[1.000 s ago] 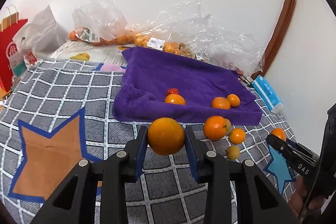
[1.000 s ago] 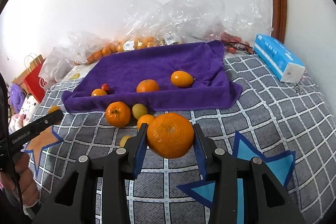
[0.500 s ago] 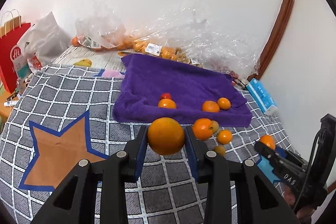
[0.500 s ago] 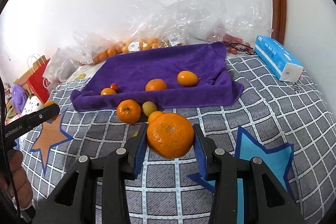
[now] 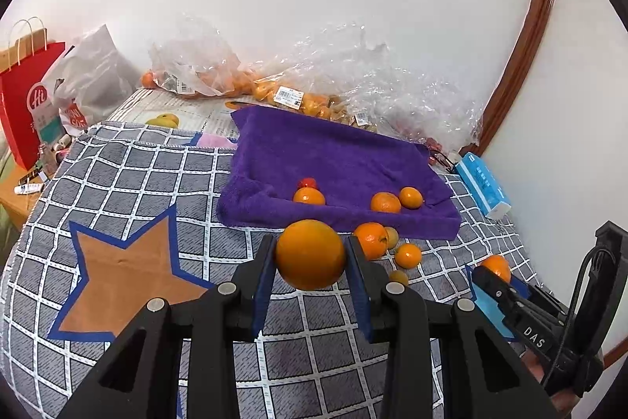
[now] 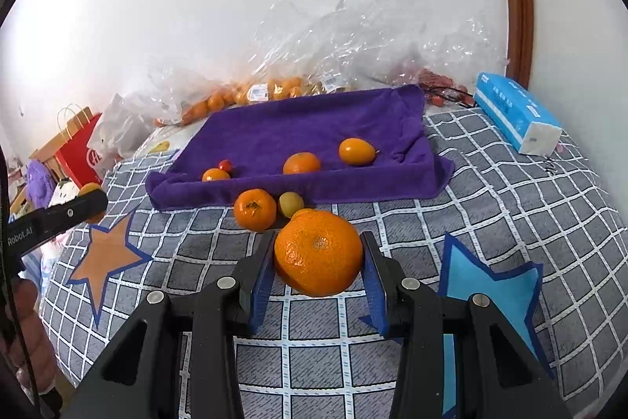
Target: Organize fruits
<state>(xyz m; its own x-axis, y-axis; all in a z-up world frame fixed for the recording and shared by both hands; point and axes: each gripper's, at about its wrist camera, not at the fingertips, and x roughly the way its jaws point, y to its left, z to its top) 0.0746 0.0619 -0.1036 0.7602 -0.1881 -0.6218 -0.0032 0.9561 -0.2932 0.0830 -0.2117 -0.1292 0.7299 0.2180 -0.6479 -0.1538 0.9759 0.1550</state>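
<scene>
Left gripper [image 5: 310, 264] squeezes smooth orange [image 5: 310, 254]; you lifted it higher, pulled back, so purple towel [image 5: 337, 160] looks farther now. Loose fruits [image 5: 371, 240] lie on checked blanket [image 5: 129, 175] by towel's front edge. Right gripper [image 6: 318, 262] squeezes bumpy mandarin [image 6: 318, 252], also backed away. Both fruits off blanket, ready to go onto towel, I think.

My right gripper [image 5: 506, 291] carries "DAS" in white on its black arm. My left gripper [image 6: 84, 201] reads "Robot.AI". The red paper bag [image 5: 27, 105] shows "Hi"; the price labels [image 5: 288, 96] on the fruit bags are too small to read.
</scene>
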